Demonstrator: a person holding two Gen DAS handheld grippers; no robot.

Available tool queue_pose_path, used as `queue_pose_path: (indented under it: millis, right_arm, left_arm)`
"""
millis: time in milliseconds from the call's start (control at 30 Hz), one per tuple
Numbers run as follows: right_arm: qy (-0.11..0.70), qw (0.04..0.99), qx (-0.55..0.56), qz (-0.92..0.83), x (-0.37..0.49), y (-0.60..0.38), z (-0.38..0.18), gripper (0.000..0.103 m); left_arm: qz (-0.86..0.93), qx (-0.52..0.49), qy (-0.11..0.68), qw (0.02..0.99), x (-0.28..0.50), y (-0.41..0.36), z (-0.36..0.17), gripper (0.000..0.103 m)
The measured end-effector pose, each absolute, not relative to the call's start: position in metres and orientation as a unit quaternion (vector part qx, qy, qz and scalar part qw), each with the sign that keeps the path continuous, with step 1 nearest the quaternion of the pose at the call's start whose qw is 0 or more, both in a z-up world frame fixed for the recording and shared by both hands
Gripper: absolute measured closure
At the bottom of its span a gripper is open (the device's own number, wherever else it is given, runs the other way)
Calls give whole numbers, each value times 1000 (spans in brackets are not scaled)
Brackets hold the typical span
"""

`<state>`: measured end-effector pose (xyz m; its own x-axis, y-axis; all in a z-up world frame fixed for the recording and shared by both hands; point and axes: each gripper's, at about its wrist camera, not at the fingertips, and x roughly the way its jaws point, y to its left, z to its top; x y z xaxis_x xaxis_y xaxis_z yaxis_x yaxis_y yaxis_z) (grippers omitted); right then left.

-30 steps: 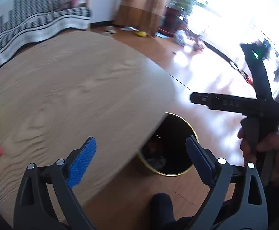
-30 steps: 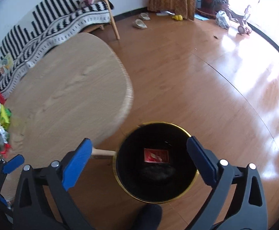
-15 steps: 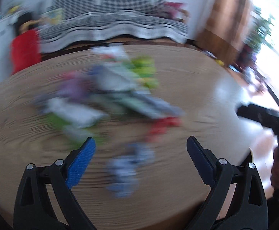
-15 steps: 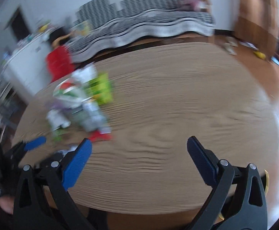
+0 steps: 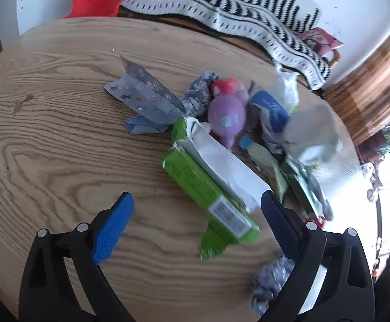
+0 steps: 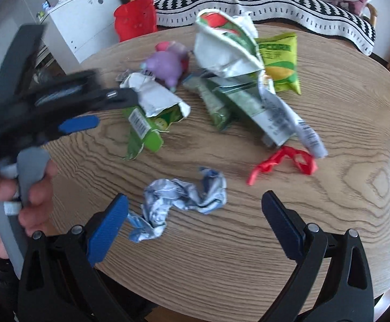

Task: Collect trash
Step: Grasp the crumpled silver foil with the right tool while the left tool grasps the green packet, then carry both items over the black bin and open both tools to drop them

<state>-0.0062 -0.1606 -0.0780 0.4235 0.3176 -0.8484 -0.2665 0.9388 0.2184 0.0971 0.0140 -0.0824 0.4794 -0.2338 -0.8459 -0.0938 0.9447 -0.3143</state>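
A pile of trash lies on the round wooden table. My left gripper is open and empty, just above a torn green carton; the carton also shows in the right wrist view. My right gripper is open and empty, its fingers either side of a crumpled blue-white wrapper. The left gripper shows at the left of the right wrist view. Other trash: a purple toy, a silver-blue wrapper, a yellow-green snack bag, a red scrap, a big white-green bag.
A black-and-white striped sofa cover runs behind the table. A red plastic seat and a white cabinet stand at the back left. The table's near edge is just beneath my right gripper. The bin is out of view.
Both grippers have swung from the black bin on the floor back over the table and closer to the trash pile. Both have stayed open and empty.
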Motion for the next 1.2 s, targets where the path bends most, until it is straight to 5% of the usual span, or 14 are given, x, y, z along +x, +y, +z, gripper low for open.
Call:
queue_pose_path:
  millis: [400,467,567,733,1200]
  right_arm:
    - [508,846,4,160,-9,-135,-89,11]
    - [510,846,-5,157,-9,-131,-93,21]
    - [498,853,-29,153,-18,-125,-93,51]
    - [497,851,-13,170,-26,-129,-87,63]
    - [438,886,10,153,-40,-199,-31,63]
  left_arm:
    - [-19,-155,516,842,124,-8,-97,10]
    - [-22,-139,514,846,122,-16,-96,25]
    - [-56,-142,514,844,117,-23,-94,57]
    - [-66,-110,499,857,100,-30,-79,78]
    - [-78,-25,435,897,44,-33,-25,84]
